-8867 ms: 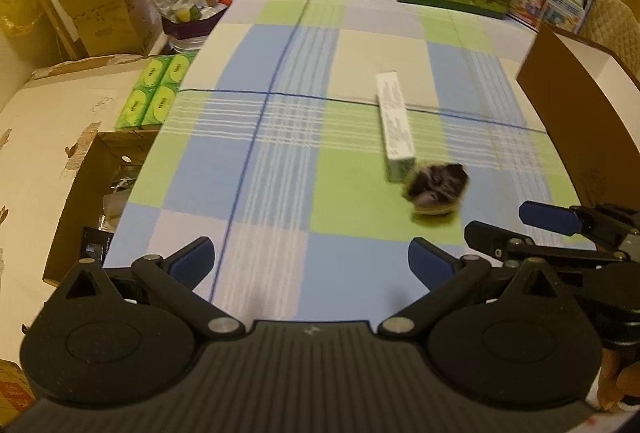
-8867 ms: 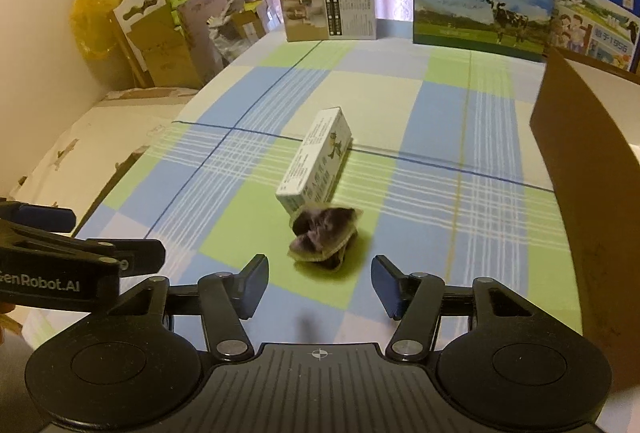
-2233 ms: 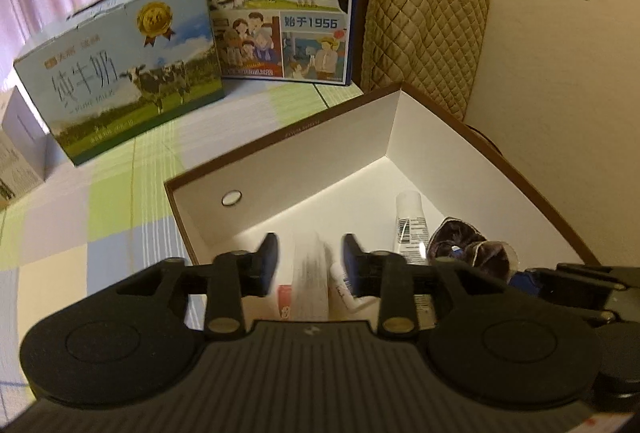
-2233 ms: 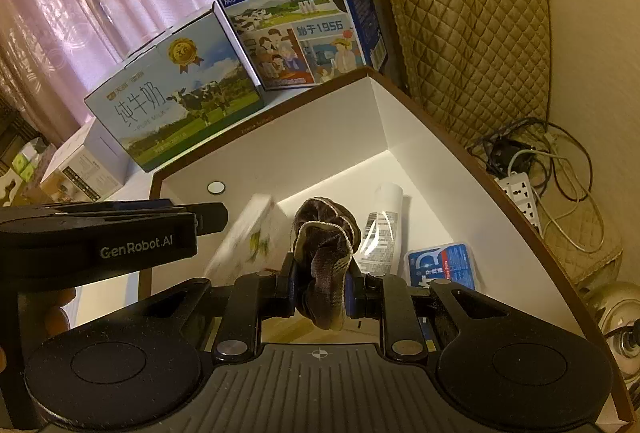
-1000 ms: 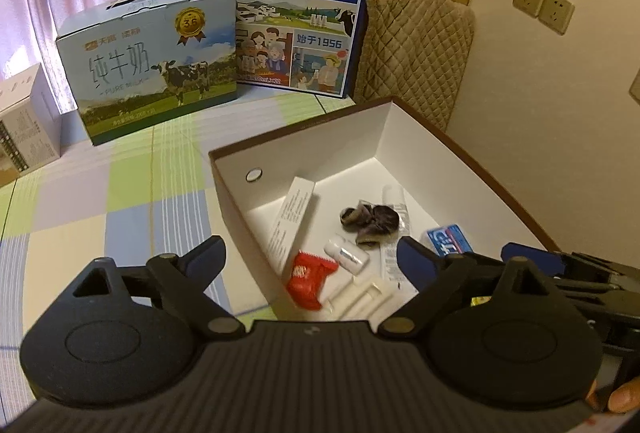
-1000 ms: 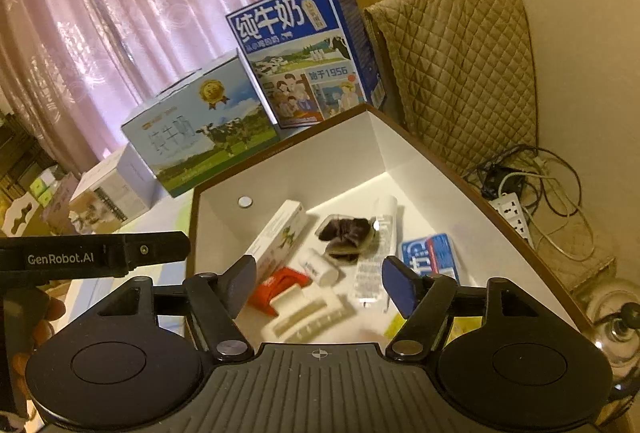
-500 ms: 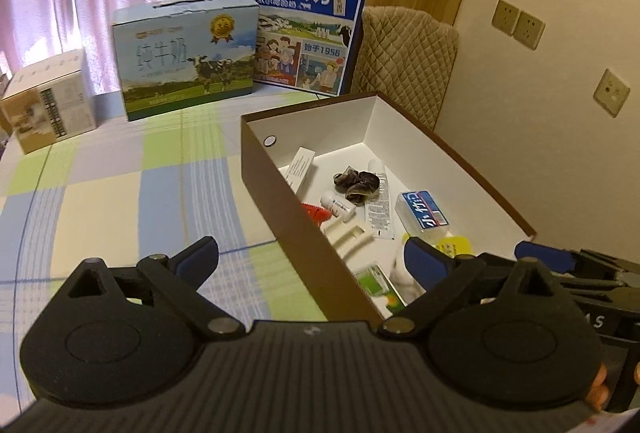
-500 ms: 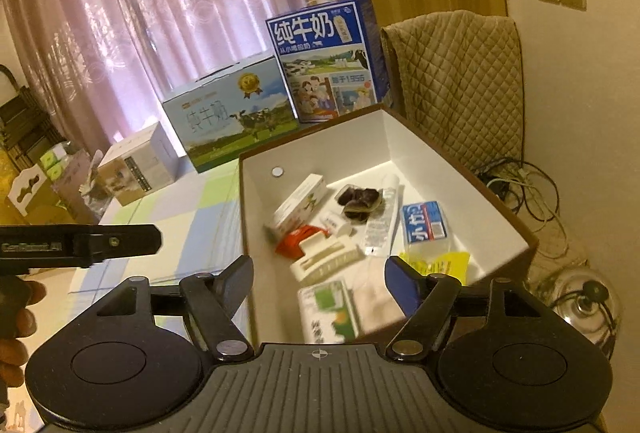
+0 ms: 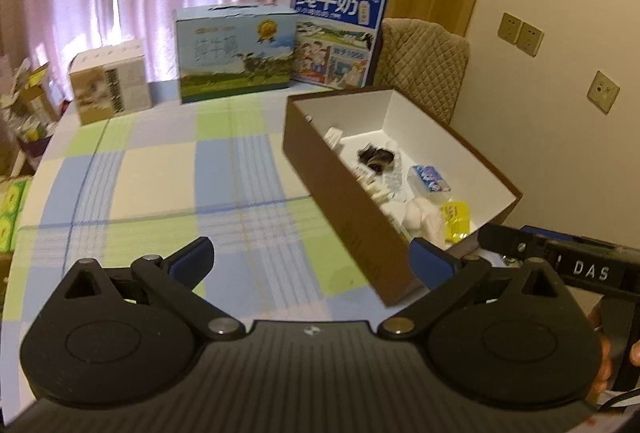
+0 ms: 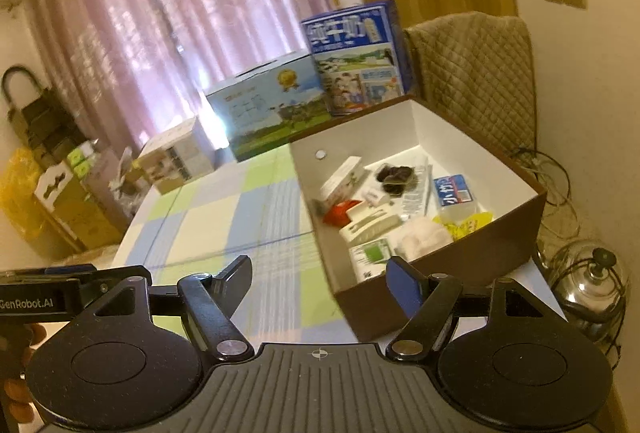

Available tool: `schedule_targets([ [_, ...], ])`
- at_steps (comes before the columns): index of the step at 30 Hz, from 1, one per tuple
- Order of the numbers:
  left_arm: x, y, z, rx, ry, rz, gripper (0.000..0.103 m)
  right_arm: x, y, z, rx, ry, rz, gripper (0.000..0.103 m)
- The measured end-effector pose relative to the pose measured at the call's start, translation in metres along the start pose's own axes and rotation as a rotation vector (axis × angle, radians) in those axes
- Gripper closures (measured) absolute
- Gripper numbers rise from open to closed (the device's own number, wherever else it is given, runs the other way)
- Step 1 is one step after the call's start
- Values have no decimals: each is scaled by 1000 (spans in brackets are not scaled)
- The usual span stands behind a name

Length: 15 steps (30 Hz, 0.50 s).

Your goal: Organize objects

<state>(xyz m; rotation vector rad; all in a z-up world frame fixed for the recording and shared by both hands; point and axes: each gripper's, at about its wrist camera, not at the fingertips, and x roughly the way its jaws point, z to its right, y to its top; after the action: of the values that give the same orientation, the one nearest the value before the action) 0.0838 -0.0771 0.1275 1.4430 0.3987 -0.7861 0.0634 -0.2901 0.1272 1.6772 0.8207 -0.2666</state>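
Milk cartons (image 9: 236, 53), quilted chair (image 9: 420, 65)

Open brown box (image 10: 472, 257) right of centre, filled with small items.
Right gripper (image 10: 320, 283) spread wide and empty at bottom of frame; dark crumpled wad (image 10: 394, 175) (beside white carton (image 10: 340, 181)) near box's far end.

box wall (image 9: 348, 209) hides some contents.

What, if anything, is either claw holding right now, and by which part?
Nothing. The left claw and right claw are both open and empty, above the table beside the brown box.
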Motion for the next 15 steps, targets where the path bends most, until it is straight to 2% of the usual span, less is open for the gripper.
schedule_targets([
  [8,-37,-32,-11,8,65,45,1,-7,-27,-26,-50,23,-10,32],
  [15,-54,-61,-24,-37,67,54,1,-2,-52,-37,-52,47,-43,32],
])
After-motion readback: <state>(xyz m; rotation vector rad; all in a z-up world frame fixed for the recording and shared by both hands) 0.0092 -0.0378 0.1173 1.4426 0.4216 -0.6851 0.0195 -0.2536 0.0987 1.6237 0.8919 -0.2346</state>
